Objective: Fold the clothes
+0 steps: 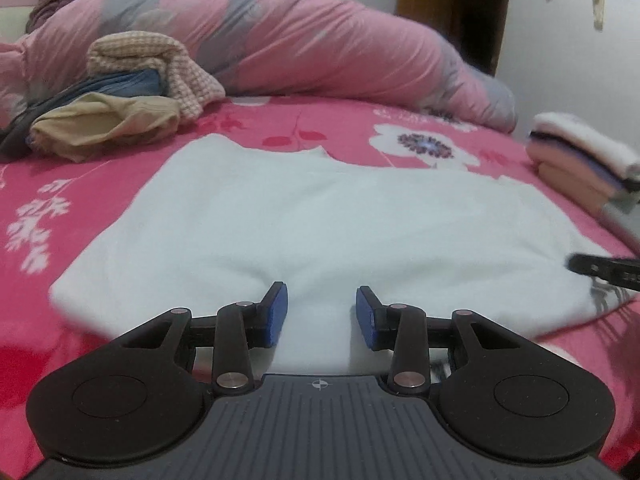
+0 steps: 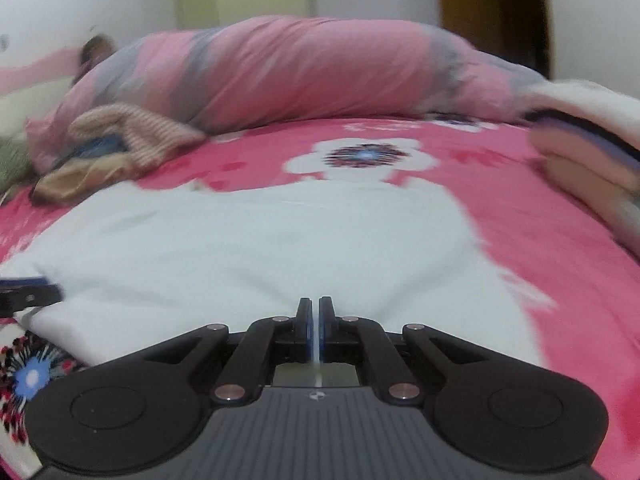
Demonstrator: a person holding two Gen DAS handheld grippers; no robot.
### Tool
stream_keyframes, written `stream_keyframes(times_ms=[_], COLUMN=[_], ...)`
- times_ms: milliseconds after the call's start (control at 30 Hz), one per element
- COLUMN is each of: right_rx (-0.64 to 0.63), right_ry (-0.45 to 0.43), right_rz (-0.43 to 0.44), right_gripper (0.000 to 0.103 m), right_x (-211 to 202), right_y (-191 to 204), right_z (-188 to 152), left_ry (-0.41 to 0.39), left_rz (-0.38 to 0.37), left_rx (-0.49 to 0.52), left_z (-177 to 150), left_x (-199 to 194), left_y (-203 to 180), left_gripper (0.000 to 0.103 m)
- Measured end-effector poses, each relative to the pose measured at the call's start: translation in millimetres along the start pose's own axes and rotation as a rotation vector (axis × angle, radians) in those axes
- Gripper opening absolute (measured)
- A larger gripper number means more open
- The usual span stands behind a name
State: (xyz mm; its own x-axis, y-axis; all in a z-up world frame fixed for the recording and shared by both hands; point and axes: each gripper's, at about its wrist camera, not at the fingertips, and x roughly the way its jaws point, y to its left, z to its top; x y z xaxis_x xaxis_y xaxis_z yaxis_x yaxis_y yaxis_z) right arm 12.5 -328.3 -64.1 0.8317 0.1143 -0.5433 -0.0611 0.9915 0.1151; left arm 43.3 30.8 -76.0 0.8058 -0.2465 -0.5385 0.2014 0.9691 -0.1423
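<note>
Bed covered by a bright pink sheet printed with white flowers (image 1: 224, 128), seen low from its near edge. Along the far side lies a bulky pink-and-grey quilt (image 1: 280, 36), with a person's head partly visible at its far left end. A white, soft-fabric garment (image 1: 304, 220) is spread flat across the middle of the sheet, its near hem reaching both grippers. At far left, an unfolded heap of clothes (image 1: 120, 92): checked beige knit, blue denim, tan fabric. At right, a stack of folded clothes (image 1: 580, 160) in white, purple and peach. Left gripper (image 1: 321, 312): blue-padded jaws apart, standing over the garment's near hem. Right gripper (image 2: 315, 324): jaws pressed together on the garment's near hem, a thin pale line of fabric showing between them.
</note>
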Motion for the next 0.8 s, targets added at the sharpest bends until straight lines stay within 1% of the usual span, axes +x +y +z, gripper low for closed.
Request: stream_keyframes(times_ms=[67, 133, 200, 267, 400, 500, 567, 600, 667, 767, 800], right_rx=[0.058, 0.078, 0.069, 0.029, -0.049, -0.107, -0.132, -0.142, -0.164, -0.148, -0.152], right_ry=[0.041, 0.048, 0.034, -0.022, -0.058, -0.083, -0.063, -0.047, 0.011, 0.046, 0.013], right_rz=[-0.027, -0.061, -0.084, -0.072, 0.063, 0.167, 0.240, 0.260, 0.255, 0.254, 0.252], right_gripper=[0.001, 0.002, 0.003, 0.003, 0.004, 0.004, 0.004, 0.004, 0.004, 0.004, 0.006], right_x=[-13.9, -24.5, -33.6, -39.0, -11.5, 10.0, 25.4, 31.2, 40.7, 37.1, 27.4], right_y=[-16.8, -23.4, -17.1, -2.9, 46.4, 83.9, 109.6, 118.9, 131.3, 131.6, 129.4], right_z=[-7.0, -10.8, -5.4, 6.5, 27.8, 43.7, 39.9, 33.9, 17.9, -9.9, -18.0], left_ry=[0.004, 0.008, 0.012, 0.002, -0.021, -0.027, -0.033, -0.036, -0.035, -0.027, -0.024], left_rz=[0.019, 0.029, 0.035, 0.033, 0.031, 0.016, 0.005, -0.001, -0.014, -0.028, -0.031], left_rx=[-0.003, -0.016, -0.033, -0.044, -0.055, -0.078, -0.082, -0.082, -0.080, -0.073, -0.072], left_z=[-3.8, -3.9, -2.6, 0.9, 7.3, 10.2, 10.8, 11.1, 11.8, 11.7, 11.1], left_x=[-8.8, -16.4, -23.5, -29.7, -32.0, -32.8, -33.7, -33.6, -30.8, -24.3, -22.4], left_y=[4.5, 7.4, 9.8, 9.6, 4.8, 2.5, 0.9, 0.2, -0.8, -0.8, -0.6], left_gripper=[0.038, 0.039, 0.039, 0.039, 0.040, 0.040, 0.040, 0.041, 0.041, 0.041, 0.041])
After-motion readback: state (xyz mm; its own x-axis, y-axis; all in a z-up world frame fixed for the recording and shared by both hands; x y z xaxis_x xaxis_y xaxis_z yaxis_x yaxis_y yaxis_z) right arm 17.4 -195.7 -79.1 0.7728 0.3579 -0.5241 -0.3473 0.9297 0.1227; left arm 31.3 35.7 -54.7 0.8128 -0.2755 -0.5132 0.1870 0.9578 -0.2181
